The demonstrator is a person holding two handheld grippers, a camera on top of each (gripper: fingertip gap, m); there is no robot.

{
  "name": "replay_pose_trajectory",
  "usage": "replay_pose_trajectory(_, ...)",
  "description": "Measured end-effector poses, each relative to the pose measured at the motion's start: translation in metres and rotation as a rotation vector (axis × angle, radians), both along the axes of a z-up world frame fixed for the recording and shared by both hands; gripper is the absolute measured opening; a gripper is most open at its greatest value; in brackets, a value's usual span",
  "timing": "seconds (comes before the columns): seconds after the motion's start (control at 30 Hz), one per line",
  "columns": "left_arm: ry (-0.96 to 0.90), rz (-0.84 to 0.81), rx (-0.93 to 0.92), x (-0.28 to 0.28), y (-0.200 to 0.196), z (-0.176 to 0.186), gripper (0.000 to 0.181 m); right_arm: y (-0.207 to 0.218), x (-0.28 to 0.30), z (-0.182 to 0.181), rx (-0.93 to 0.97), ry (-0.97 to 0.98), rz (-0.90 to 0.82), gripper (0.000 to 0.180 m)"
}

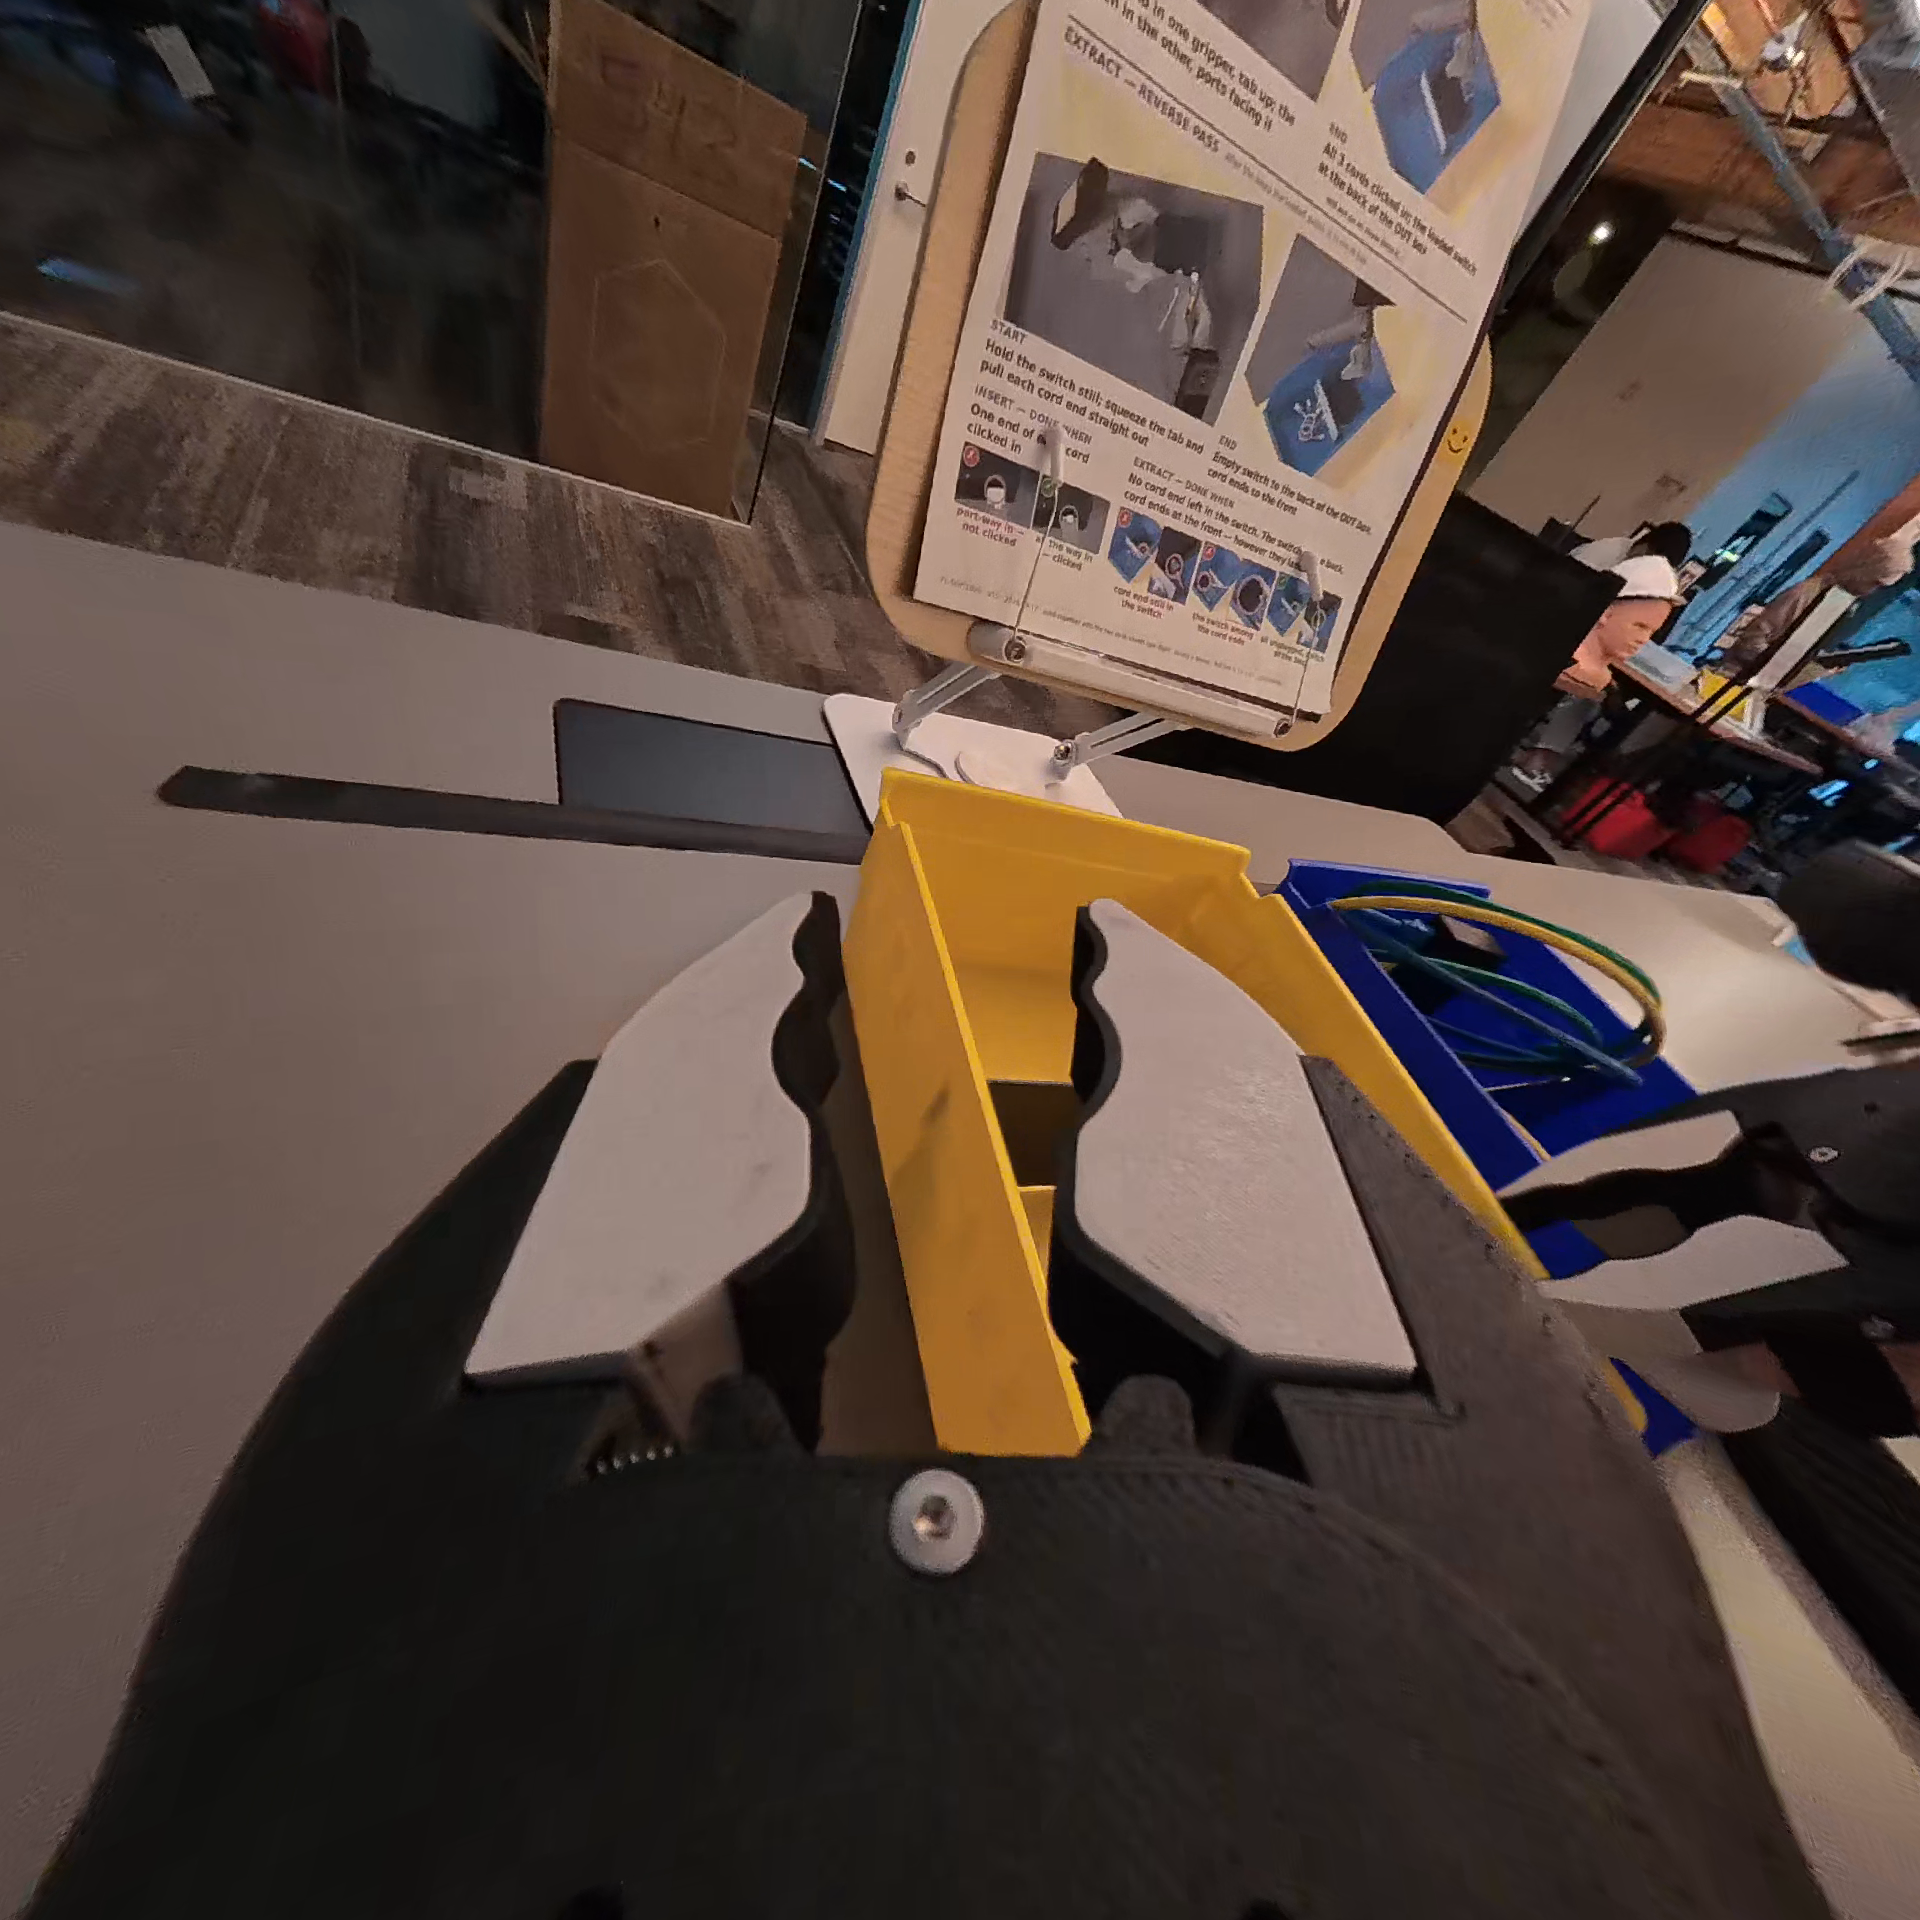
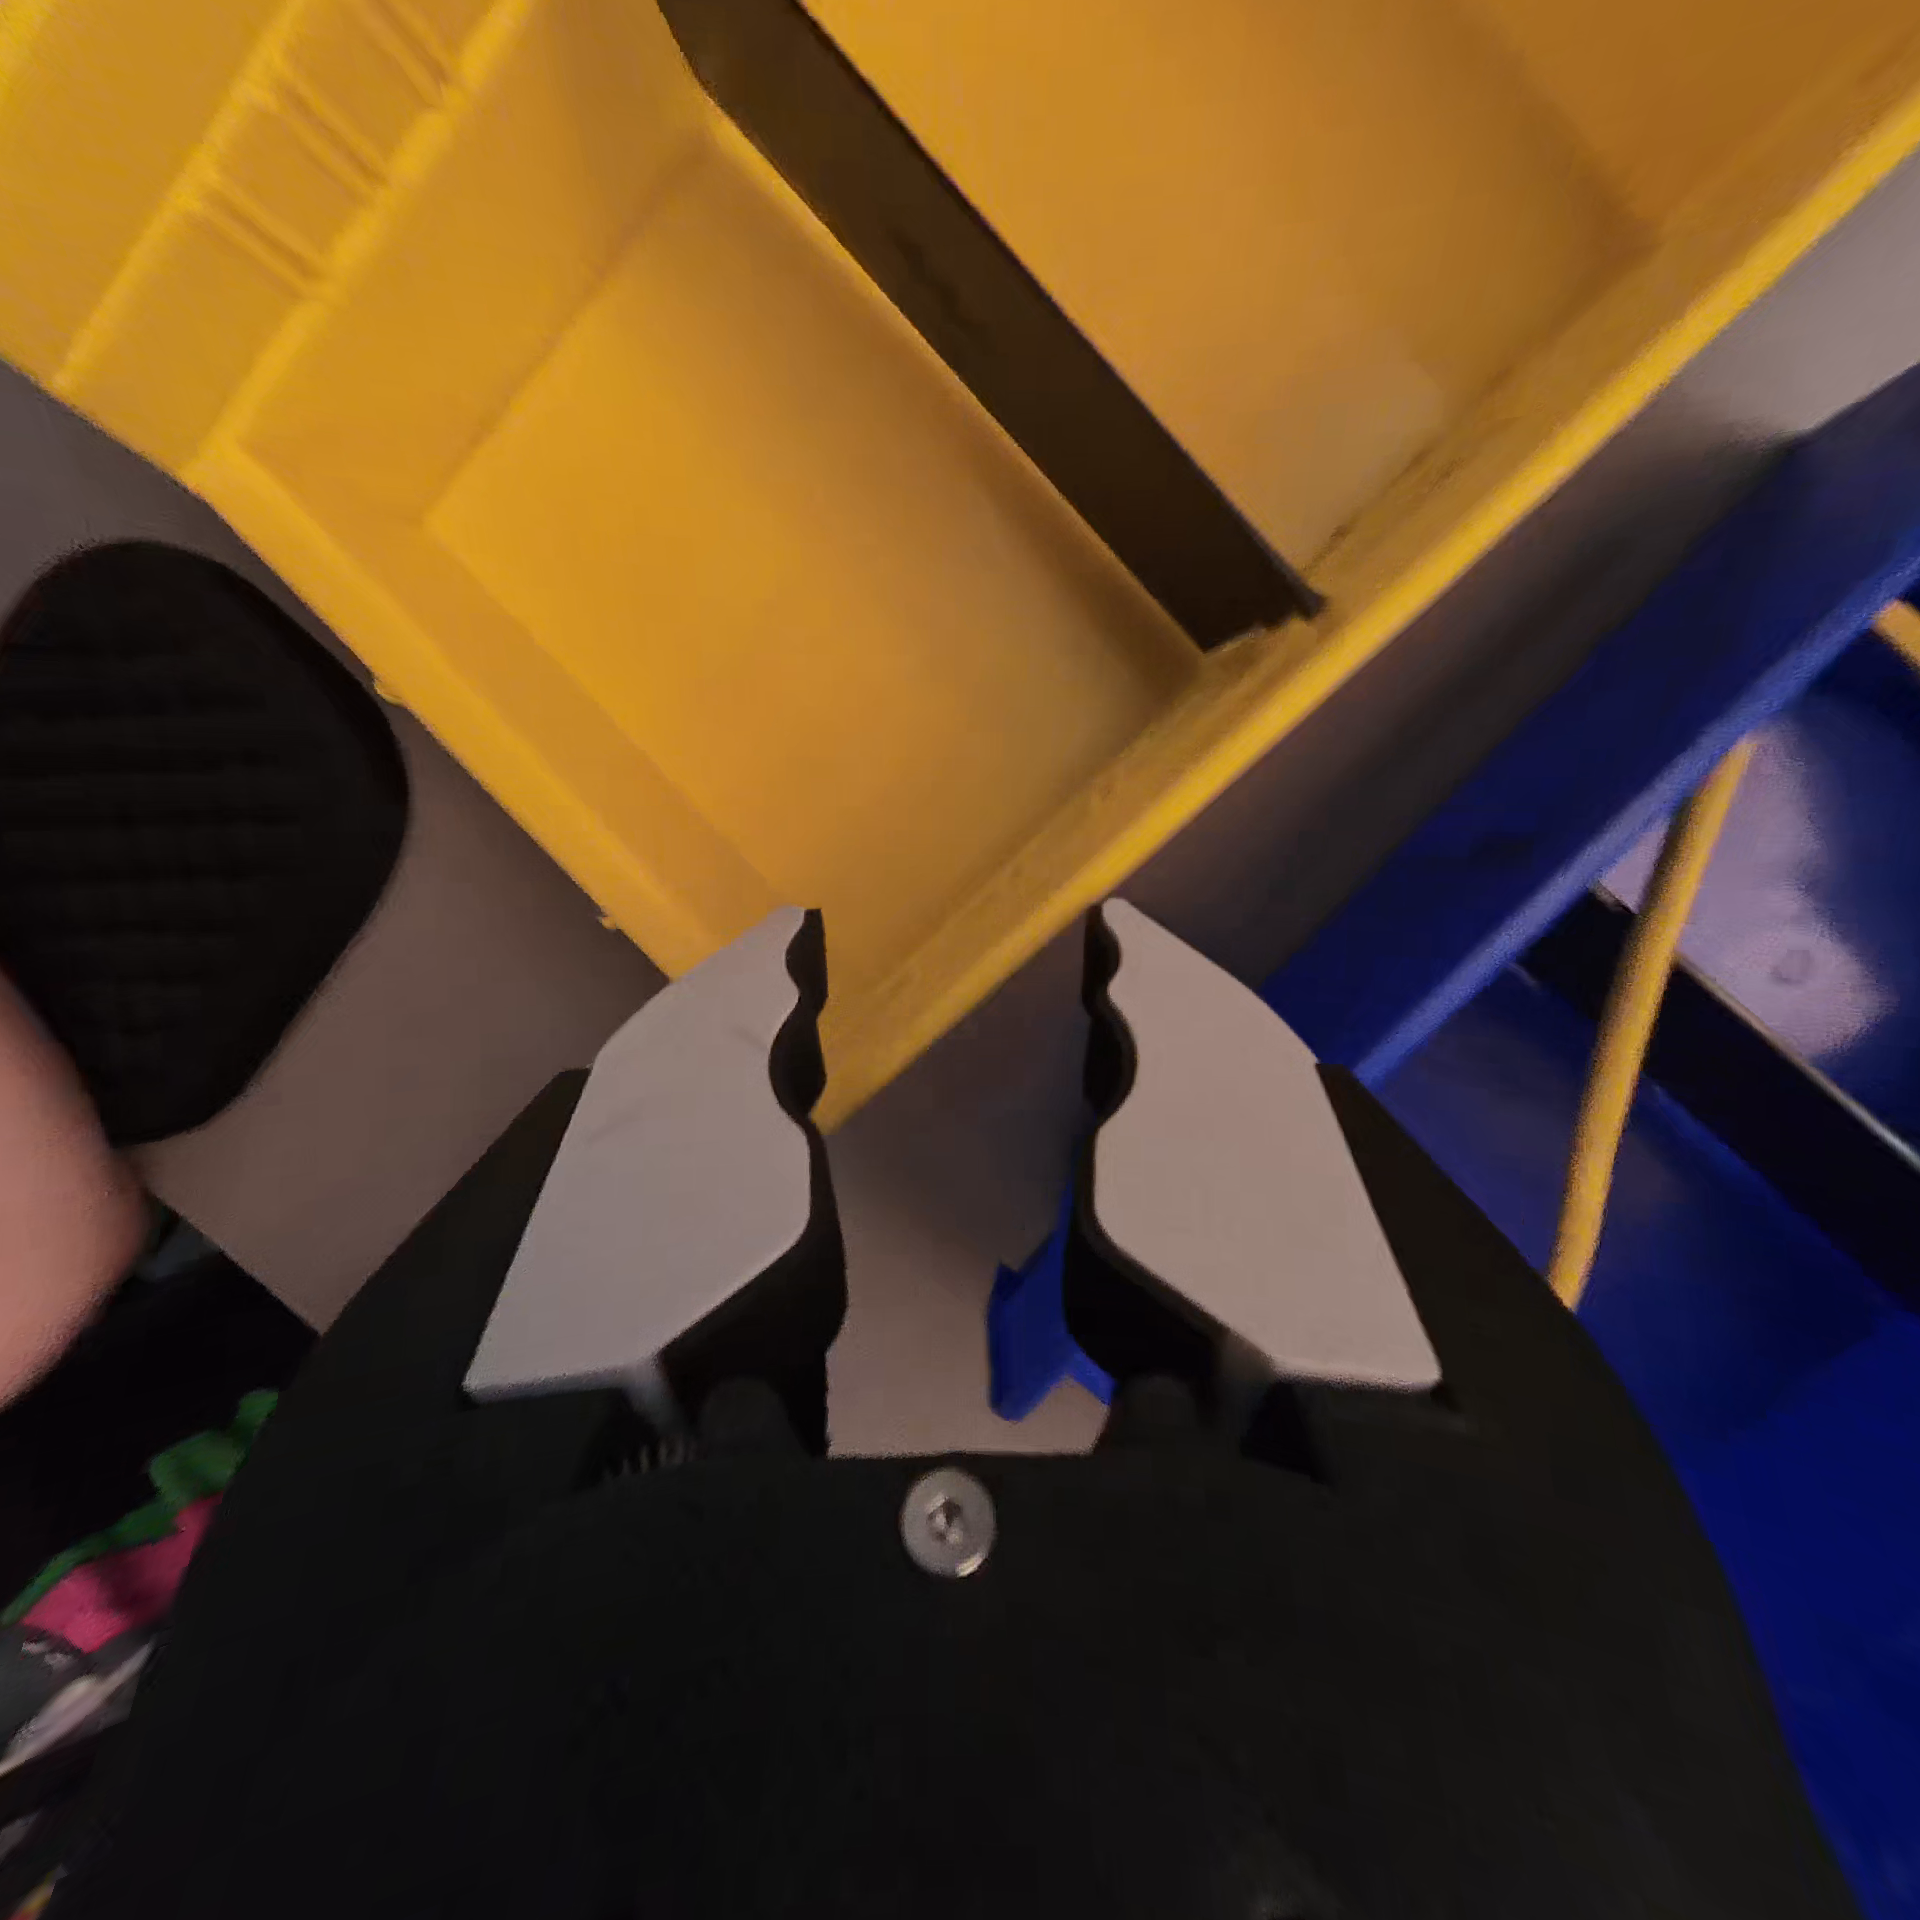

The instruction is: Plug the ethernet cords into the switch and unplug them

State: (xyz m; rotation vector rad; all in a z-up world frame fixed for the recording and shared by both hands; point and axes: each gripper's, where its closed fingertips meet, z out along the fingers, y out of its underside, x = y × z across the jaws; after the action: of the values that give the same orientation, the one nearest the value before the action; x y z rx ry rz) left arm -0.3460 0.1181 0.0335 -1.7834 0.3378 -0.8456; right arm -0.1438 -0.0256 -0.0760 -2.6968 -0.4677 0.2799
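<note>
Both the left gripper [image 1: 951,966] and right gripper [image 2: 954,977] hover spread and empty beside the yellow bin [image 1: 1049,935], while the ethernet cords [image 1: 1507,997] lie untouched in the adjacent blue bin [image 1: 1455,1091], so plugging seemingly hasn't begun.

1. My left gripper [image 1: 951,914] has a matte black, layer-ribbed printed plastic body with a rounded front.
2. Its two fingers [image 1: 686,1132] are flat pale grey plates edged with wavy black pads.
3. A silver hex-socket screw [image 1: 936,1520] sits centred on the body.
4. My right gripper [image 2: 954,920] matches: black shell, grey fingers [image 2: 686,1174], silver screw [image 2: 947,1525].
</note>
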Motion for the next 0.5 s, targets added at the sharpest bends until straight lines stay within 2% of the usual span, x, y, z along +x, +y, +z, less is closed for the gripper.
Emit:
replay_pose_trajectory(0.3, 0.001, 0.013, 0.044, -0.008, -0.003, 0.006, 0.038, 0.058, -0.009, -0.014, -0.038, -0.151, -0.154, 0.046)
replay_pose_trajectory(0.37, -0.021, 0.007, 0.044, -0.011, -0.003, 0.007, 0.037, 0.069, -0.005, -0.024, -0.043, -0.214, -0.172, 0.047)
replay_pose_trajectory(0.47, -0.046, -0.007, 0.044, -0.013, -0.004, 0.009, 0.037, 0.084, 0.003, -0.027, -0.023, -0.294, -0.139, 0.037)
replay_pose_trajectory(0.5, -0.053, -0.011, 0.047, -0.013, -0.004, 0.01, 0.037, 0.085, 0.006, -0.03, -0.05, -0.301, -0.138, 0.042)
